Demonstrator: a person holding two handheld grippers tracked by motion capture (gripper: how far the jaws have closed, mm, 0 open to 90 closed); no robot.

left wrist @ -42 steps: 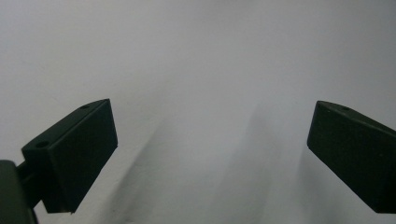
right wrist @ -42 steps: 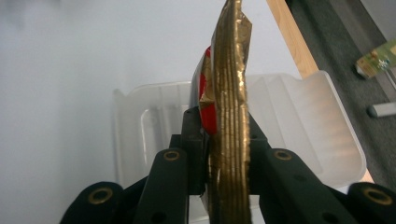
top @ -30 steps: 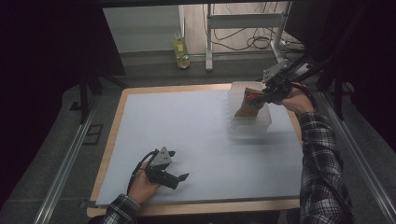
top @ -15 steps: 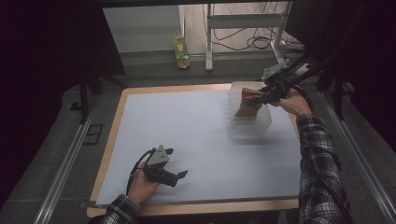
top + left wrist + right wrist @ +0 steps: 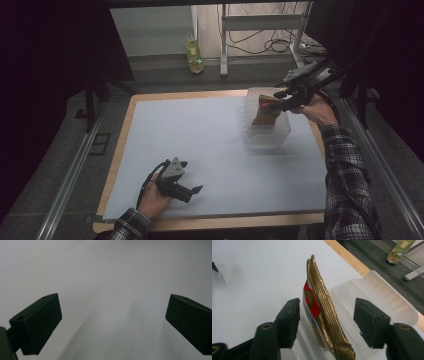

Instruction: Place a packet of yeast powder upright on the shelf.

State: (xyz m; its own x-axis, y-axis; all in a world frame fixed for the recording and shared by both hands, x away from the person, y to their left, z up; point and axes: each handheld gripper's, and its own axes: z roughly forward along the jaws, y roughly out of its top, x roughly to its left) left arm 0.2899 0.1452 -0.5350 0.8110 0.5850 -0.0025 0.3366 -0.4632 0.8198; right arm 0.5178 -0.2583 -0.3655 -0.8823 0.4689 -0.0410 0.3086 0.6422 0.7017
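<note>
A gold snack packet (image 5: pixel 263 111) with a red patch stands on edge inside a clear plastic container (image 5: pixel 270 137) at the far right of the white mat (image 5: pixel 200 135). My right gripper (image 5: pixel 281 100) is at the packet's top. In the right gripper view the packet (image 5: pixel 322 312) rises between the jaws of the right gripper (image 5: pixel 328 303), which is open with a gap on each side, above the ribbed container (image 5: pixel 382 292). My left gripper (image 5: pixel 192 186) rests on the mat near the front left. The left gripper (image 5: pixel 114 297) is open, with bare mat between its jaws.
The mat lies on a wooden board whose edge (image 5: pixel 200 94) runs along the back. A green-and-yellow carton (image 5: pixel 194 52) and metal stand legs (image 5: pixel 223 40) sit on the floor beyond the table. Metal rails (image 5: pixel 75 165) flank both sides.
The packet and my right gripper have sunk slightly toward the container. The left gripper has stayed where it was.
</note>
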